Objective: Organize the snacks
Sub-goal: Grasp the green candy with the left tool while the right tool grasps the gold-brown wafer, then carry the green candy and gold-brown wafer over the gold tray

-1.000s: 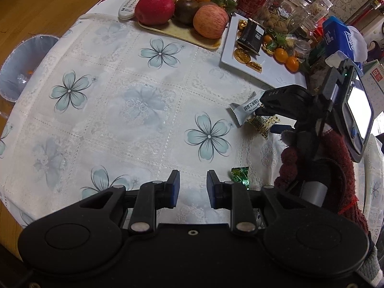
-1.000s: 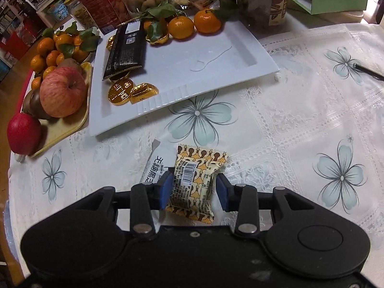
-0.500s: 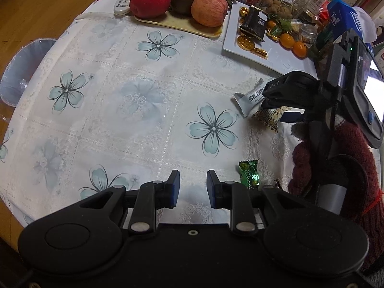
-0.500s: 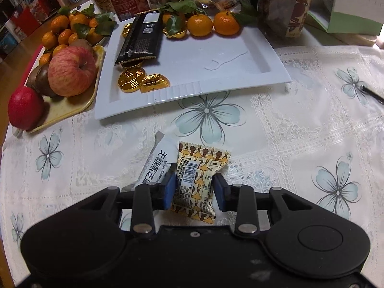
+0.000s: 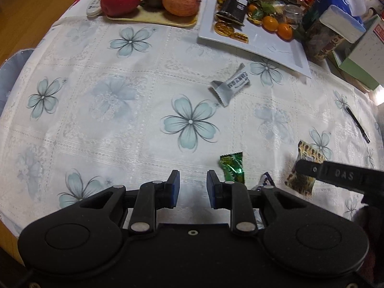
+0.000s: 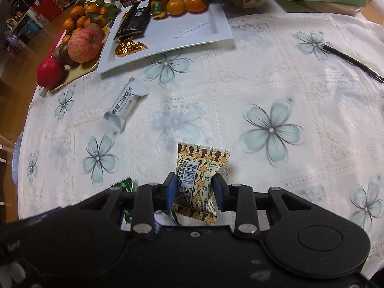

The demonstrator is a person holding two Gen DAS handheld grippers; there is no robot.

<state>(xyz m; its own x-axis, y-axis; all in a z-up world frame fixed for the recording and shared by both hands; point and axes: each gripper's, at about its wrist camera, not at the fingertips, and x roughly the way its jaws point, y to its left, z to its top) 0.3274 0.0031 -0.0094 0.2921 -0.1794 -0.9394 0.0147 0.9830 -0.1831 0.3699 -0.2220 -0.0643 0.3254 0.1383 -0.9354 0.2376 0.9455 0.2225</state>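
Note:
My right gripper (image 6: 195, 189) is shut on a yellow-and-brown patterned snack packet (image 6: 199, 172) and holds it upright just above the tablecloth; the packet also shows in the left wrist view (image 5: 304, 168). My left gripper (image 5: 190, 187) is open and empty, low over the cloth. A green candy (image 5: 232, 166) lies just right of its right finger, also seen in the right wrist view (image 6: 124, 184). A white snack bar (image 5: 230, 86) (image 6: 126, 105) lies on the cloth, apart from both grippers. A white rectangular plate (image 6: 192, 33) (image 5: 276, 43) holds a black packet, gold coins and tangerines.
A yellow tray (image 5: 148, 18) with apples and other fruit stands at the back left, a remote (image 5: 94, 4) beside it. Jars and boxes (image 5: 331, 28) crowd behind the plate. A black pen (image 6: 352, 62) lies at the right. A blue-wrapped piece (image 5: 265, 181) lies under my left gripper.
My right gripper has drawn back toward the near edge with the patterned packet, away from the white bar. My left gripper has shifted closer to the green candy.

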